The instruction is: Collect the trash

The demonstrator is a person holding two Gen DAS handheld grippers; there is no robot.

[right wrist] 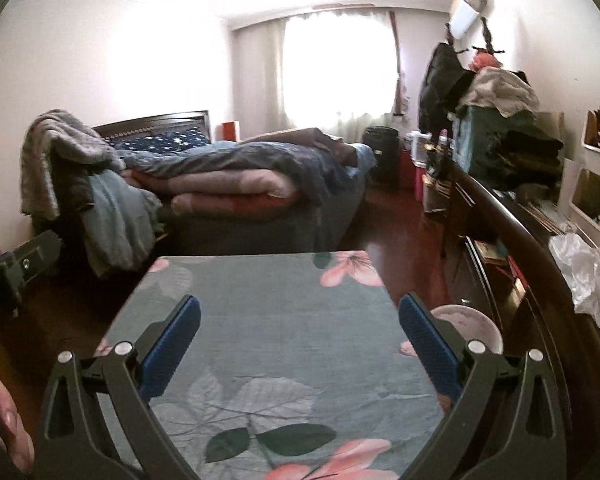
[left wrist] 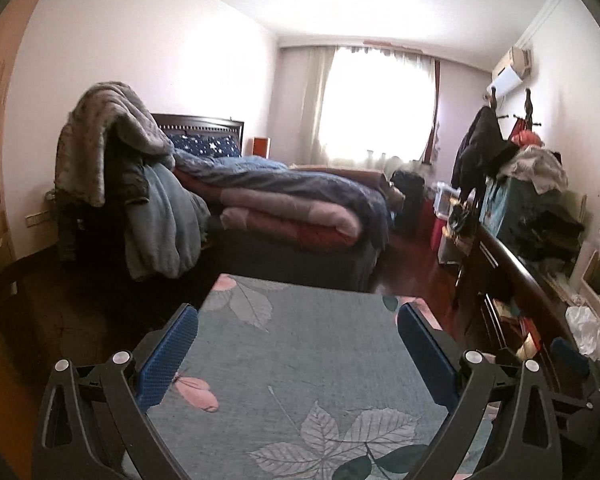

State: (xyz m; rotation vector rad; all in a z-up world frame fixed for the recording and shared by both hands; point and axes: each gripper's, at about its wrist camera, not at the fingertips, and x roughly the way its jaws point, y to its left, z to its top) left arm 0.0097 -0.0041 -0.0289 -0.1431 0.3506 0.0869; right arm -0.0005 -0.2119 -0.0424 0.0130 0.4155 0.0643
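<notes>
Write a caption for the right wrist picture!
Open right gripper above a floral cloth, facing an unmade bed.

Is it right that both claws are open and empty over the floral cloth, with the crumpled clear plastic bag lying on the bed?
Not quite. The left claw and right claw are indeed open and empty over the floral cloth, but the crumpled clear plastic bag lies on the dark cabinet top along the right wall, not on the bed. The right wrist view shows it best.
</notes>
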